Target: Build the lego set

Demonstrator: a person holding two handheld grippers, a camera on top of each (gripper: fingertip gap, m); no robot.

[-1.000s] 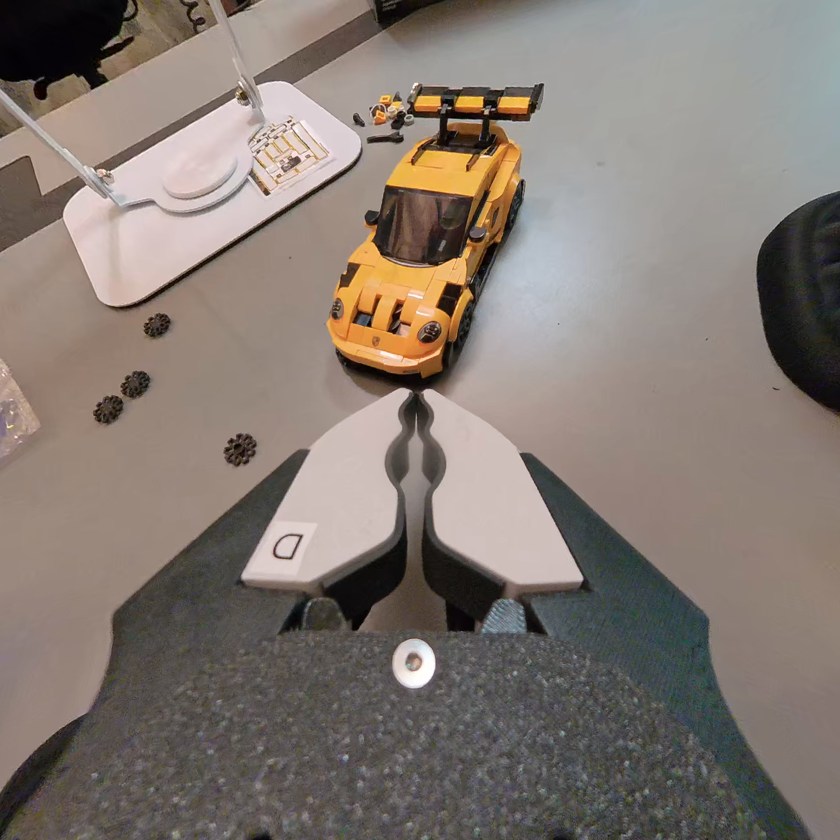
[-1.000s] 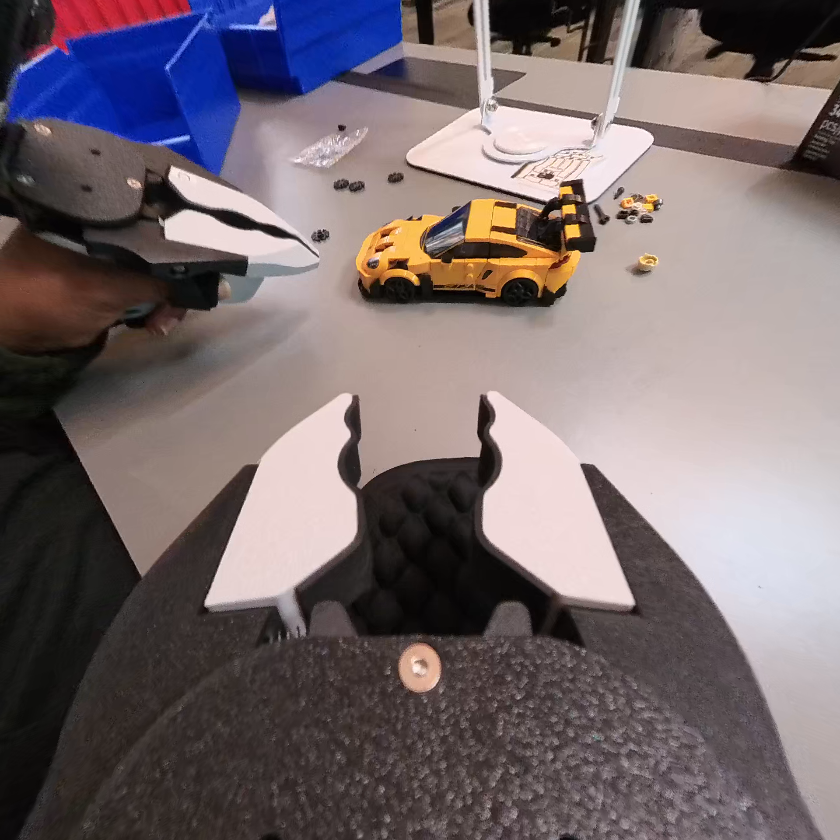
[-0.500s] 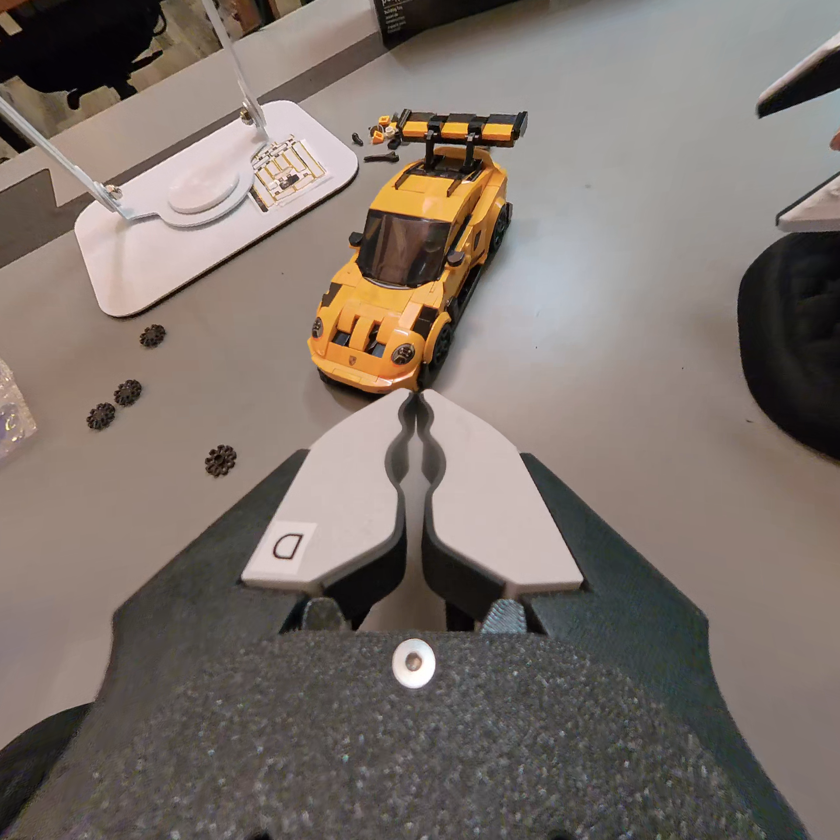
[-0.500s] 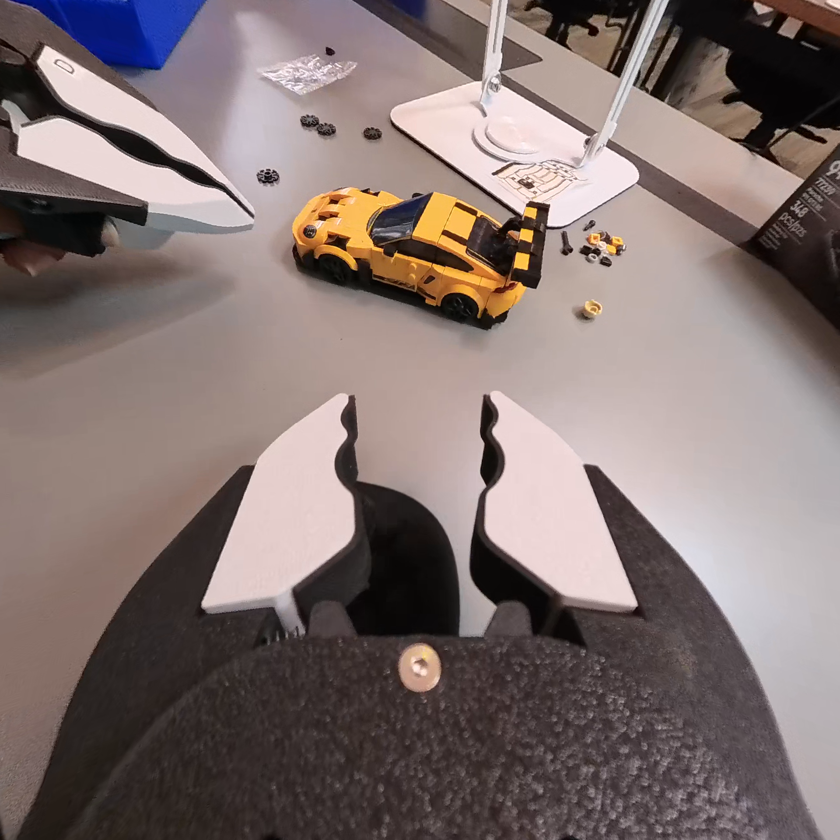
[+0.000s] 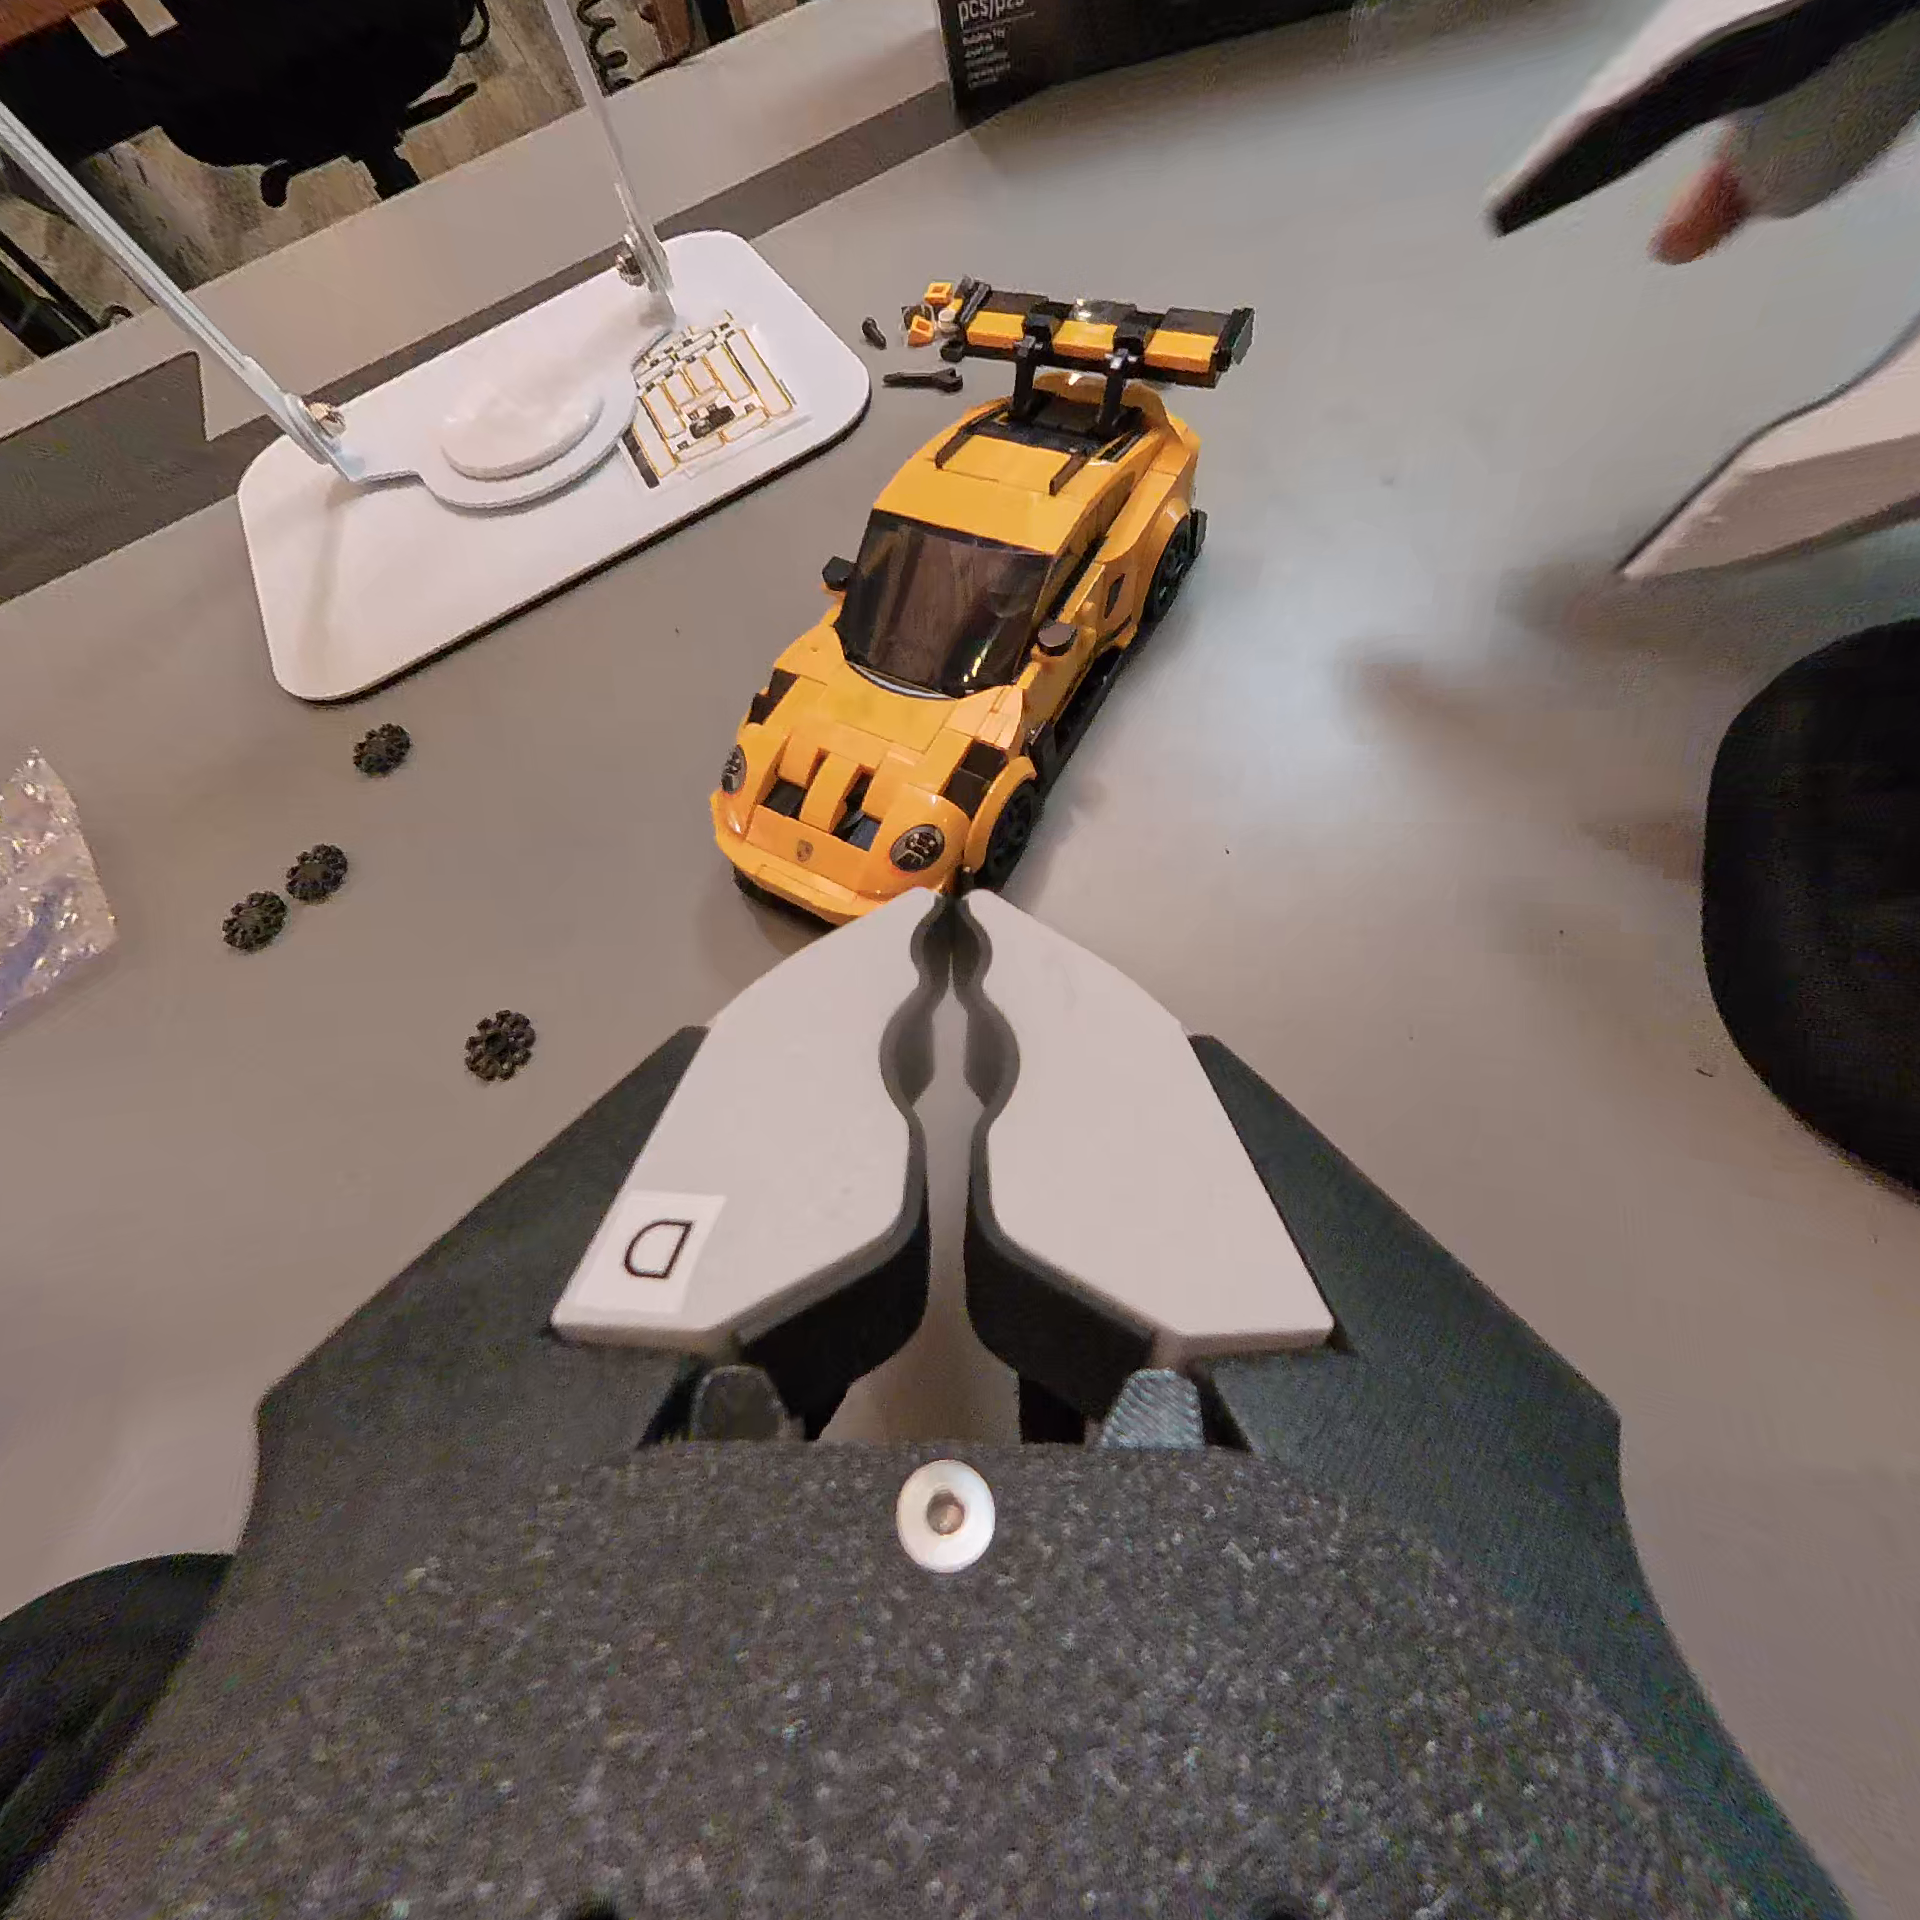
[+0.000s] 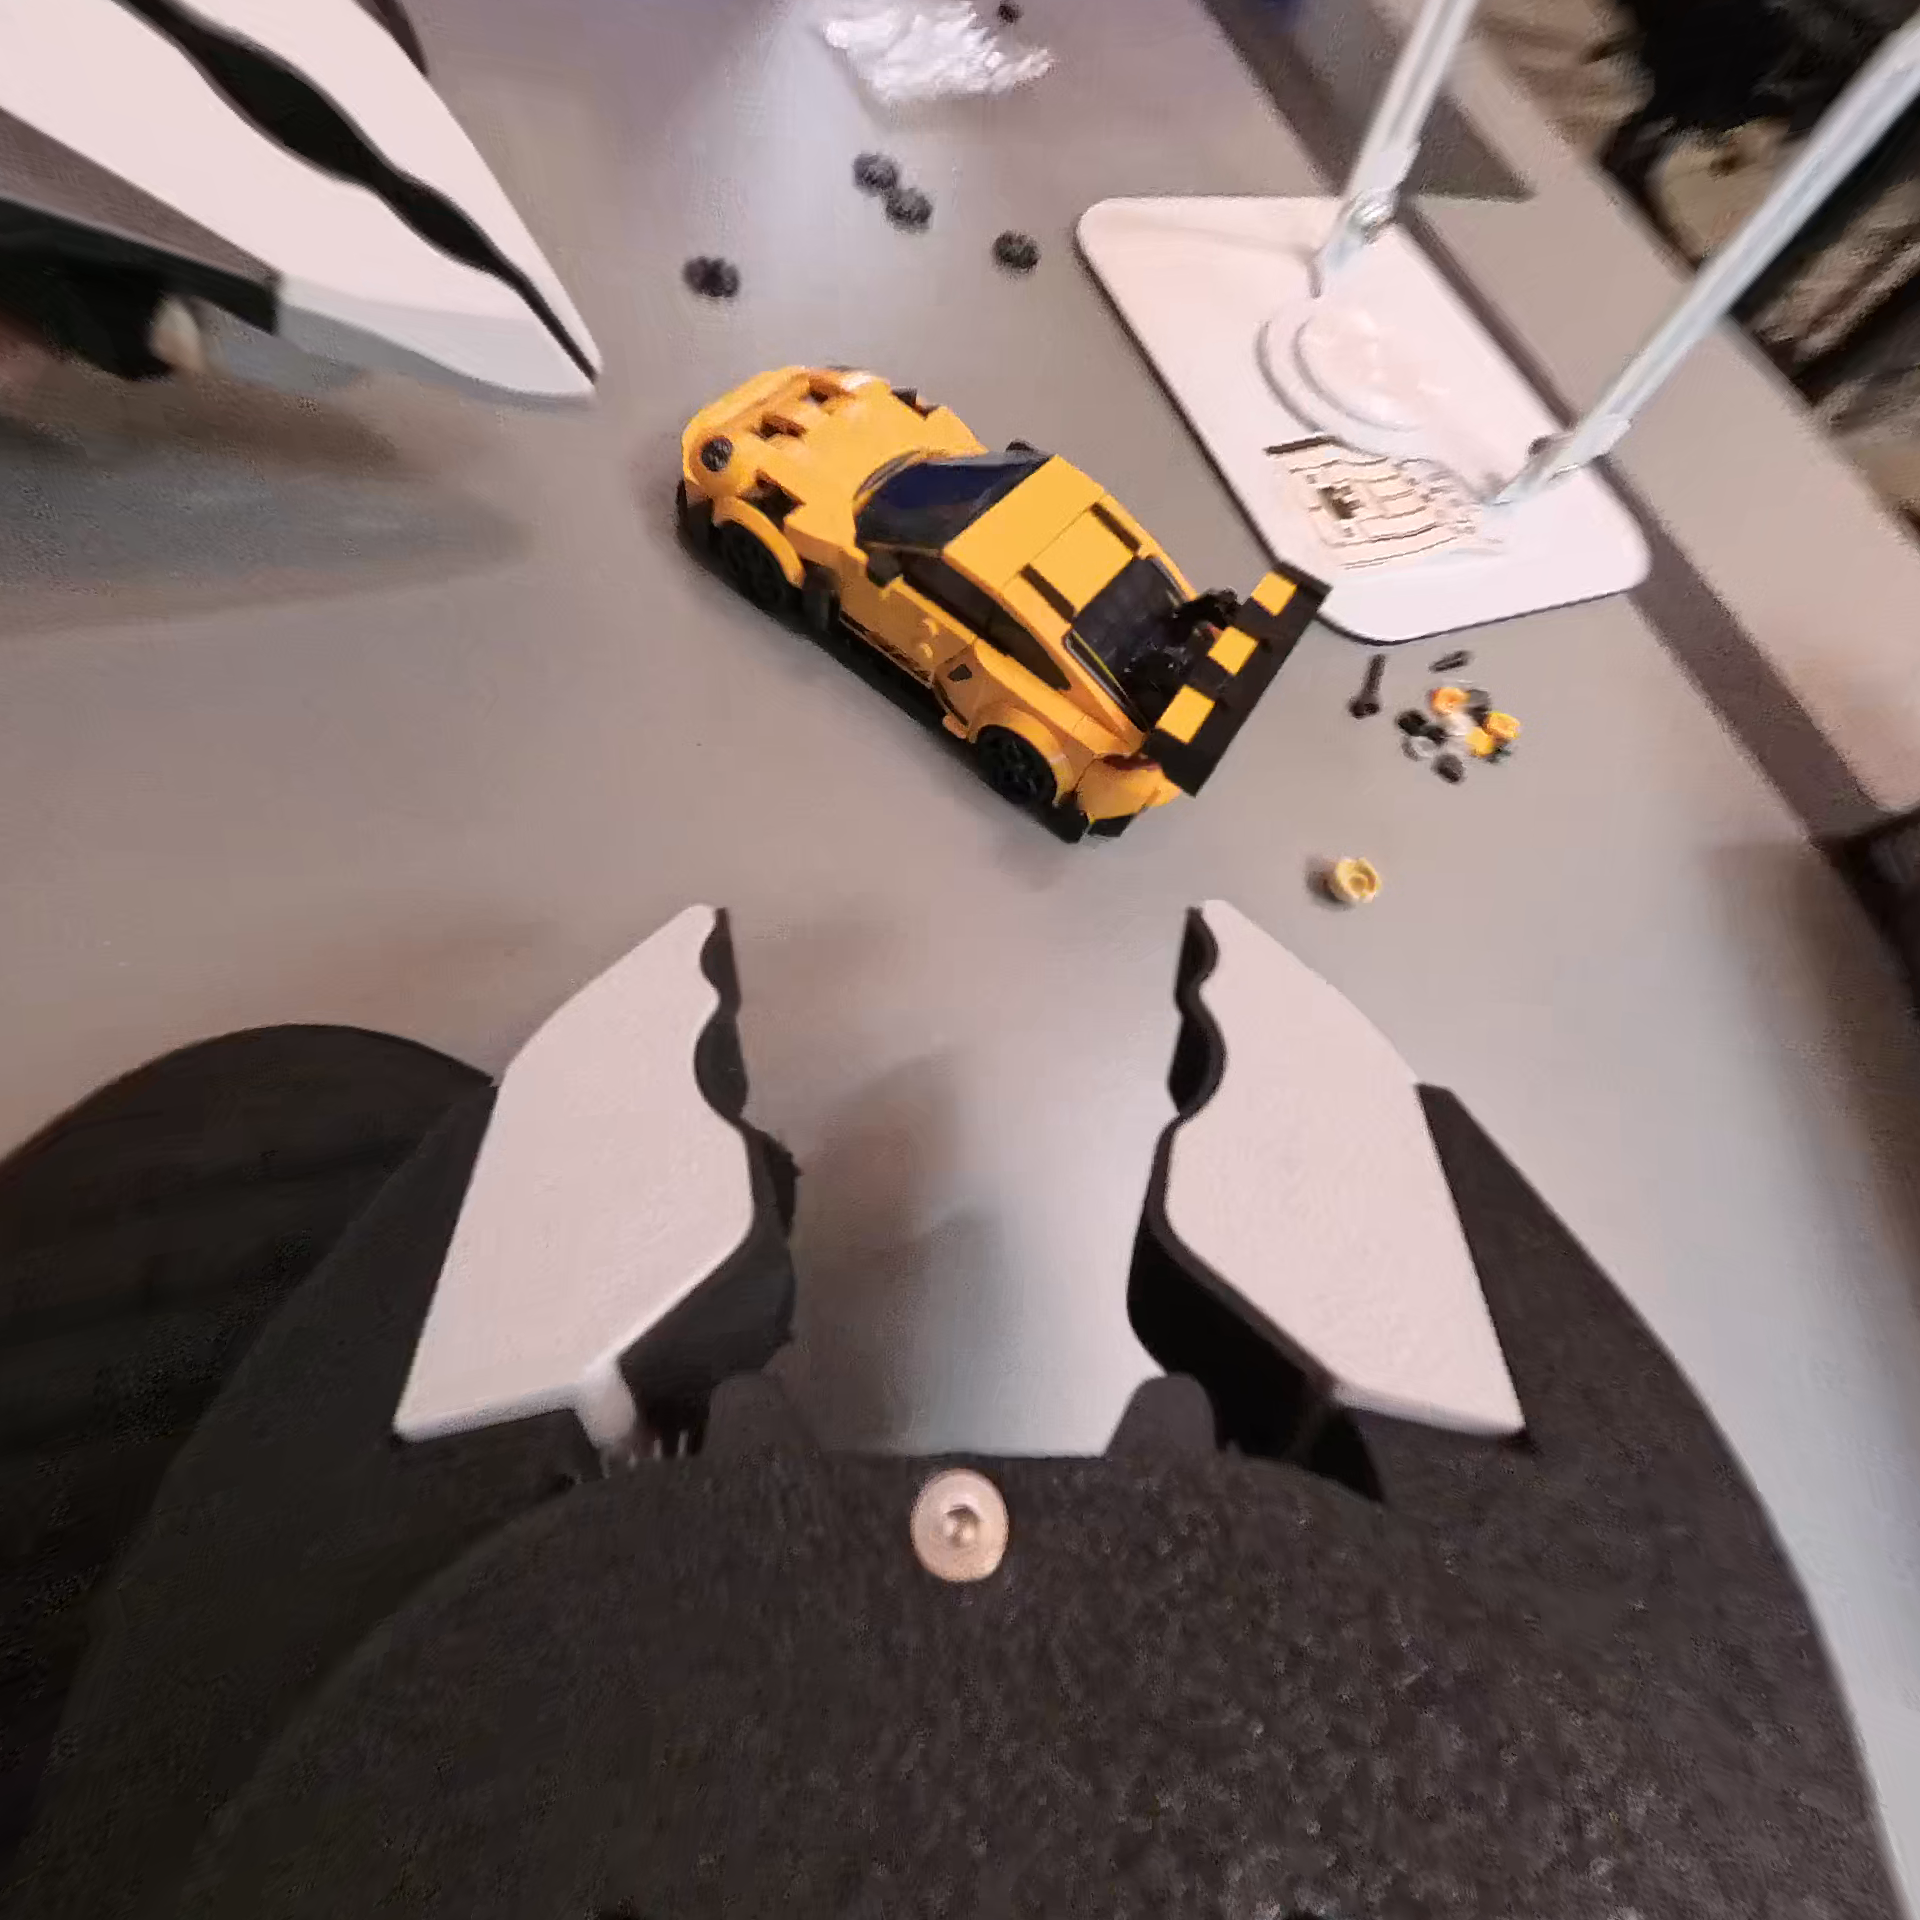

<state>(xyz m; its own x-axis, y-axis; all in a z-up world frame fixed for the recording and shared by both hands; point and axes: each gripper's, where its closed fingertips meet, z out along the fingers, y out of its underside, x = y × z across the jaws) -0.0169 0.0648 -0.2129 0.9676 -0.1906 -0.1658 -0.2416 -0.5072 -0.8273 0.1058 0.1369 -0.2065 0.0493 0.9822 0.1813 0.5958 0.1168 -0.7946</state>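
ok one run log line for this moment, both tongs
left tongs: shut, empty, at car nose | right tongs: open, empty, behind car | yellow lego car: on table, untouched | loose parts: by spoiler

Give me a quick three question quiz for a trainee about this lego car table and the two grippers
1. True or false: the left gripper is shut and holds nothing.
2. How many loose black gear pieces lie on the table left of the yellow car in the left wrist view?
3. The small loose yellow round piece lies nearest the car's: A) nose B) rear wing C) windshield

Key: 1 true. 2 four. 3 B; the right gripper is open, nothing between its fingers.
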